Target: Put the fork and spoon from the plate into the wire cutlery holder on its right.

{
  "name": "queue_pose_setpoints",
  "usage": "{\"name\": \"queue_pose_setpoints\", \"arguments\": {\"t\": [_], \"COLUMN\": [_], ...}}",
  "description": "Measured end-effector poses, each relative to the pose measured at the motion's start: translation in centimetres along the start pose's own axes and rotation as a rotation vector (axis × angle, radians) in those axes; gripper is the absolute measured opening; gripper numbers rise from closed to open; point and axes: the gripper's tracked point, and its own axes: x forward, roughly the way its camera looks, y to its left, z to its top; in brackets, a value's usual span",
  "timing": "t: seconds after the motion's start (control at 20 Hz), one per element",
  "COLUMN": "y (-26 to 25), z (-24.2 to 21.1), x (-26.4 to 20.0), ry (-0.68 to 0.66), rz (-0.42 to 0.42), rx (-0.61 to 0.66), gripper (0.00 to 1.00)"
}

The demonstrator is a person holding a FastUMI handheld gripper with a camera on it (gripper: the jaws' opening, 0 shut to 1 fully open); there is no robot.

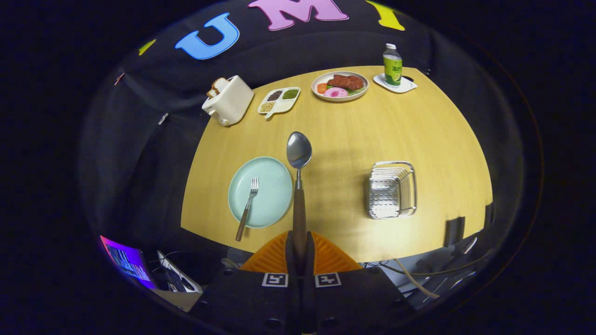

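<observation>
Wooden-handled spoon [299, 153] clamped between the closed claw [299, 253].

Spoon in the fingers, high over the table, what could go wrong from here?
The gripper pinches the metal spoon with the brown handle near the handle's end only, so it might pivot or slip on the way. The wire cutlery holder lies well to the right and looks narrow; a tilted drop could miss it or tip it.
</observation>
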Motion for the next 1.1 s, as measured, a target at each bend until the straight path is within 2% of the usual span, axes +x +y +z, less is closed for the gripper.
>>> {"name": "queue_pose_setpoints", "arguments": {"t": [0.2, 0.3, 0.4, 0.55, 0.8, 1.0, 1.1], "y": [-6.6, -8.6, -9.8, -11.2, -11.3, -12.3, -12.2], "z": [-1.9, -2.9, -3.6, -3.5, -2.9, -1.4, -0.8], "x": [-3.3, -3.4, -2.8, -1.3, 0.7, 2.2, 2.7], "ry": [0.117, 0.196, 0.283, 0.384, 0.586, 0.604, 0.601], "rz": [-0.083, -0.092, -0.085, -0.091, -0.087, -0.121, -0.120], "rx": [0.016, 0.032, 0.052, 0.019, 0.034, 0.056, 0.067], "gripper": [0.06, 0.06, 0.06, 0.06, 0.06, 0.07, 0.12]}}
